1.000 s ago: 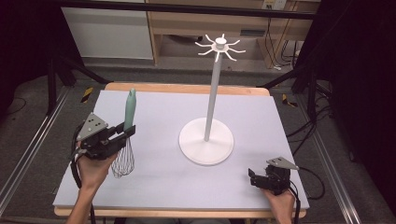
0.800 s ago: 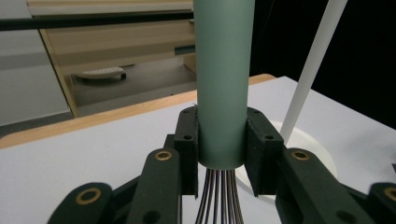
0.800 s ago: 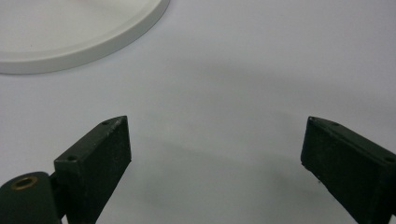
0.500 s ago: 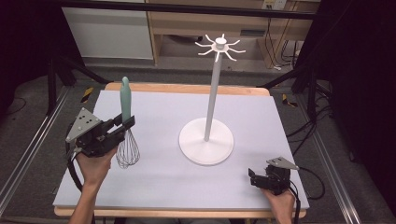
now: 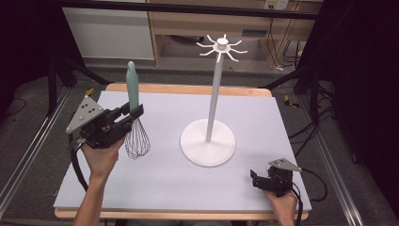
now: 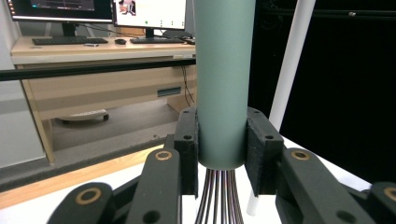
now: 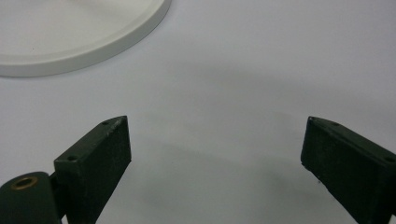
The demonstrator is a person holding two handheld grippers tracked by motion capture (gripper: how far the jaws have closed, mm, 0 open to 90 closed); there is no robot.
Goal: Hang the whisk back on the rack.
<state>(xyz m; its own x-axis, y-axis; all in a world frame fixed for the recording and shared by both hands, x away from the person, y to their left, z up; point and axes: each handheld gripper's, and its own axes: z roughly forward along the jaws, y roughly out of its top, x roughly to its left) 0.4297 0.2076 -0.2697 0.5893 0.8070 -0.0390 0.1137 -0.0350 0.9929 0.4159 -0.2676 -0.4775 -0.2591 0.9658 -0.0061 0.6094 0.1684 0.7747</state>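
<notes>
A whisk (image 5: 135,117) with a pale green handle (image 6: 224,79) and a wire head stands upright at the table's left, lifted clear of the mat. My left gripper (image 5: 128,115) is shut on the base of that handle, its pads (image 6: 189,149) pressed on both sides. A white stand (image 5: 208,141) with a round base, a tall pole (image 6: 289,60) and hooks at the top (image 5: 221,46) rises at mid-table, to the right of the whisk. My right gripper (image 5: 256,180) rests low at the front right, open, with bare mat between its pads (image 7: 100,154).
The white mat (image 5: 188,188) covers a wooden table (image 5: 188,88). The stand's base rim (image 7: 93,42) lies just ahead of the right gripper. Beyond the table are a desk with monitors (image 6: 93,9), dark curtains and metal rails.
My left gripper has raised the whisk and carried it up and slightly right, turning the handle upright. The right gripper has stayed put.
</notes>
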